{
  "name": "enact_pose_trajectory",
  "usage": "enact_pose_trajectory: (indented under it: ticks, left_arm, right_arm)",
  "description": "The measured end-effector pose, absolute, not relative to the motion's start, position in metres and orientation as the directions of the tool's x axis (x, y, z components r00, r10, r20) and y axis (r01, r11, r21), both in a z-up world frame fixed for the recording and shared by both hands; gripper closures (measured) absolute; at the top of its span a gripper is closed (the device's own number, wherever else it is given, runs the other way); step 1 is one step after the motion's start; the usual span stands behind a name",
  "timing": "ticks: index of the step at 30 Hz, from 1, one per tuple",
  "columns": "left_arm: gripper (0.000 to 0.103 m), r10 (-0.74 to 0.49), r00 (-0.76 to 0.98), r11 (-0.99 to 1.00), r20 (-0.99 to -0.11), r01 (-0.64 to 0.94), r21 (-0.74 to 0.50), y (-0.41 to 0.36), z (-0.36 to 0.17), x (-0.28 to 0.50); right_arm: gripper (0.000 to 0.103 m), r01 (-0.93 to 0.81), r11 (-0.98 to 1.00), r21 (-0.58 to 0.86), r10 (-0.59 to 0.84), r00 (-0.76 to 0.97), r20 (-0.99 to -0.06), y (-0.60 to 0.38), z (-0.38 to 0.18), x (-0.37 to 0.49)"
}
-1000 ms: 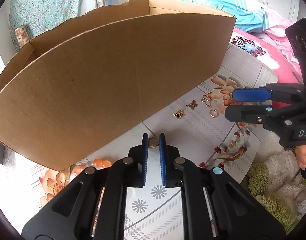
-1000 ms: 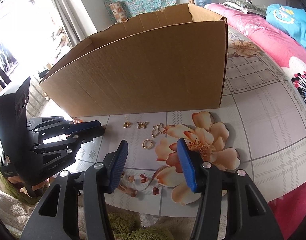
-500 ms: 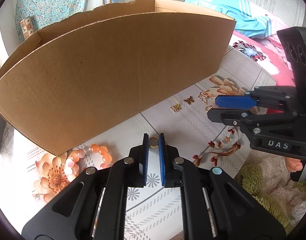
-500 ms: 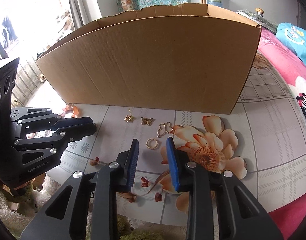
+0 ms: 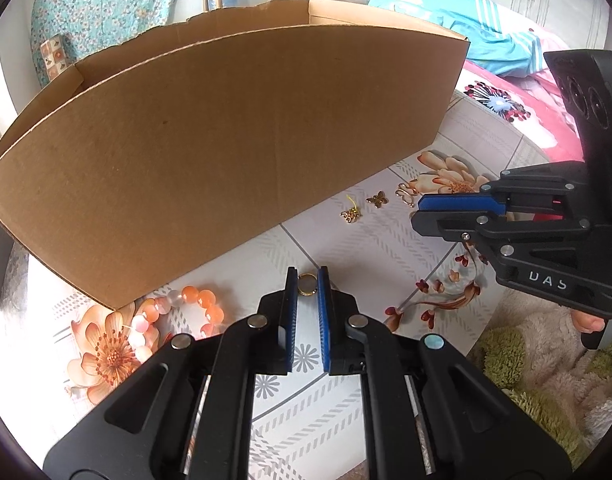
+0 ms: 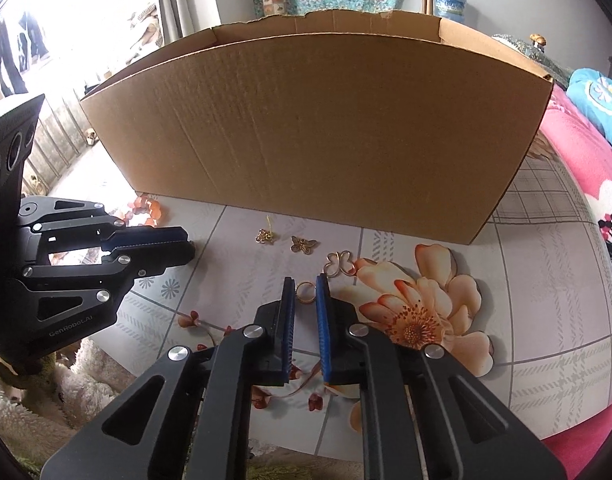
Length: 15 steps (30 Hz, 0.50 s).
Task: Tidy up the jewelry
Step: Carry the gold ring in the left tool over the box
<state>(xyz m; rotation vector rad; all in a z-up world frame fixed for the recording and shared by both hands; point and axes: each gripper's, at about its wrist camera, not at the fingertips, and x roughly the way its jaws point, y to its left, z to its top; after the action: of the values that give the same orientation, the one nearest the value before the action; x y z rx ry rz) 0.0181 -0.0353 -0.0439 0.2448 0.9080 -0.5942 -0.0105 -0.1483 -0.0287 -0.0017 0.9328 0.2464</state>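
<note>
The left tongs [image 5: 307, 280] pinch a small gold ring [image 5: 307, 284] above the table [image 5: 370, 248]. The right tongs [image 6: 305, 285] have just been closing on a gold hoop [image 6: 305, 293], now narrow, pads at its sides. To finish well, I judge: squeeze firmly, lift straight up, then carry each piece over the near wall of the cardboard box [image 6: 318, 128]. Two butterfly charms [image 6: 304, 245] lie beyond, near the box.
</note>
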Motion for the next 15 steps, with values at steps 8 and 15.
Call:
enact_pose_trajectory:
  ticks: [8, 15]
  left_arm:
    - [0.094, -0.384, 0.479, 0.815, -0.790, 0.577, -0.046, -0.030, -0.038, 0.015]
    - [0.094, -0.414, 0.495, 0.808, -0.764, 0.586, -0.058, -0.026, -0.019, 0.007]
  right_arm:
    - [0.092, -0.206, 0.973, 0.107, 0.211, 0.595, -0.776, -0.153, -0.020, -0.021]
    - [0.092, -0.212, 0.969, 0.124, 0.231, 0.623, -0.747, -0.147, -0.005, -0.026]
